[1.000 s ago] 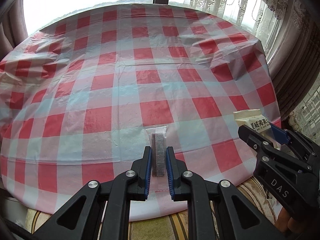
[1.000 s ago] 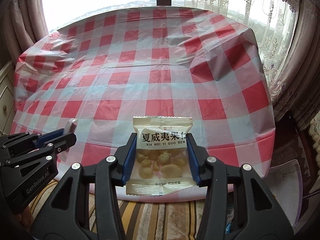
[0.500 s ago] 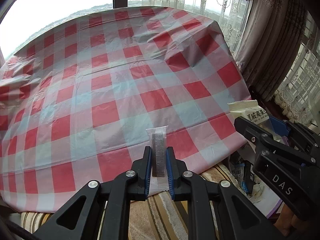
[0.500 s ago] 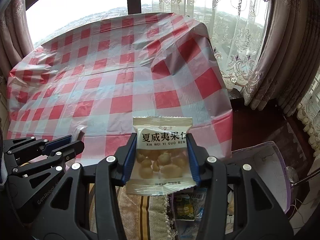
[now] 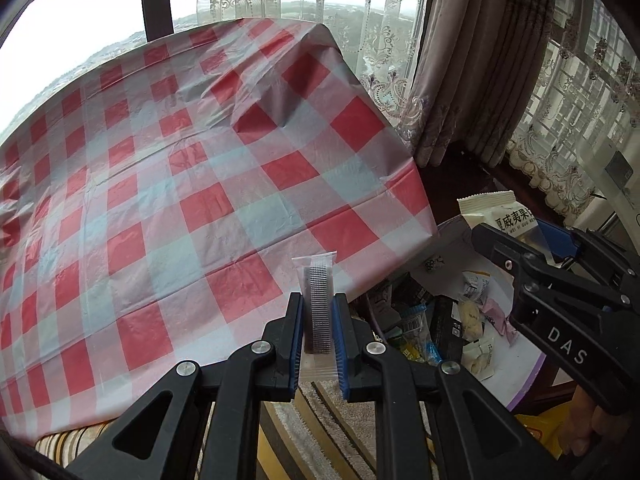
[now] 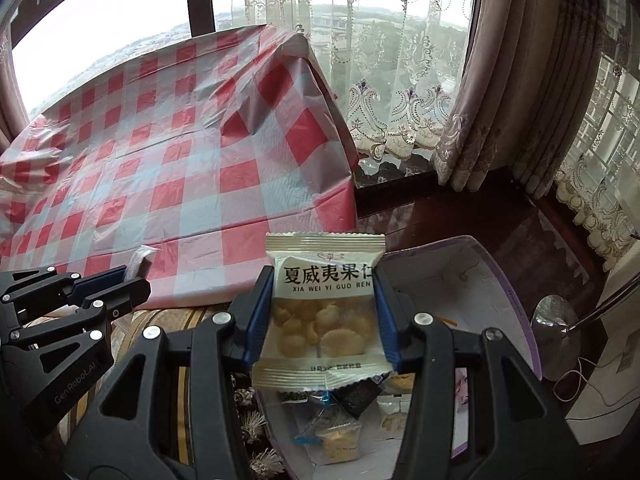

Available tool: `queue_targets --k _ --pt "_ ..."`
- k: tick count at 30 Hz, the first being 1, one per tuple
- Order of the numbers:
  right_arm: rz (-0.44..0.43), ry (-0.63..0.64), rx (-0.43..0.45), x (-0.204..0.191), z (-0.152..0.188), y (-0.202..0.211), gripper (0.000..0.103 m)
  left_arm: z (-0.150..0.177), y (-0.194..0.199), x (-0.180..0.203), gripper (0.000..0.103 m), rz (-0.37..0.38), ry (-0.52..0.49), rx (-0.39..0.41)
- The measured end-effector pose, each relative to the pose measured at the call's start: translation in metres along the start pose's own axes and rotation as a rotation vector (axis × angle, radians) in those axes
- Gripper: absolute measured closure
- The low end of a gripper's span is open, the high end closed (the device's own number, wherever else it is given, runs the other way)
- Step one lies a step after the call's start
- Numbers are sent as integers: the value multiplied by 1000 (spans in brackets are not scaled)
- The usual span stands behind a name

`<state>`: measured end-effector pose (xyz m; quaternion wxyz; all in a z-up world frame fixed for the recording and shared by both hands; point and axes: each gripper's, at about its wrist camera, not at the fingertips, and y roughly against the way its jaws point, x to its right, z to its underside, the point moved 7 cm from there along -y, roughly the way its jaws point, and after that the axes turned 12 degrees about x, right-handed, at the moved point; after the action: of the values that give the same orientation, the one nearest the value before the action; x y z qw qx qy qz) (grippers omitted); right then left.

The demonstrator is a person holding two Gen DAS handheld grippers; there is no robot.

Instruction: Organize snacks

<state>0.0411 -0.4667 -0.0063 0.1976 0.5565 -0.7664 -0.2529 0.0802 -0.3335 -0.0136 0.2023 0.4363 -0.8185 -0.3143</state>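
My left gripper [image 5: 318,320] is shut on a thin clear packet with a dark ridged bar [image 5: 318,300], held upright on its edge over the table's near right corner. My right gripper [image 6: 324,316] is shut on a cream packet of macadamia nuts [image 6: 324,308] with Chinese lettering, held flat above a white box with purple sides [image 6: 516,292]. The box [image 5: 524,368] stands beside the table and holds several small snack packets [image 5: 472,320]. In the left wrist view the right gripper [image 5: 532,256] with its nut packet [image 5: 500,216] is at the right. In the right wrist view the left gripper [image 6: 128,276] is at the left.
A table under a red and white checked plastic cloth [image 5: 200,200] fills the left of both views. A striped cushion [image 5: 300,432] lies below its near edge. Lace curtains [image 6: 380,80] and heavy drapes [image 6: 520,80] hang at the window behind. A dark wooden ledge [image 6: 460,200] runs behind the box.
Both grippers have swung to the right, off the table towards the box beside it, each still holding its packet. The box with snack packets has come into view.
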Motion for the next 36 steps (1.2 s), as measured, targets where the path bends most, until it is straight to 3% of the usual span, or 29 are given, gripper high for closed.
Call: queue_targets --k 13,19,22,26,31,33,36 --pt "121 -38 -78 59 37 8 51 8 -2 53 88 103 -69 -37" --pt "187 -59 -149 80 66 10 29 25 -10 75 82 226 -25 -125" --pt "211 -71 -174 85 80 16 24 37 -15 76 71 225 -5 -171" --pt "234 -87 -197 89 96 32 24 51 -9 72 47 221 50 -197" --pt "270 -105 -206 96 107 50 24 69 13 74 32 227 56 -178" --pt "283 -104 -206 97 108 55 24 74 18 77 20 241 36 -179" --pt "292 -102 -204 95 107 58 24 79 19 81 19 228 -3 -164"
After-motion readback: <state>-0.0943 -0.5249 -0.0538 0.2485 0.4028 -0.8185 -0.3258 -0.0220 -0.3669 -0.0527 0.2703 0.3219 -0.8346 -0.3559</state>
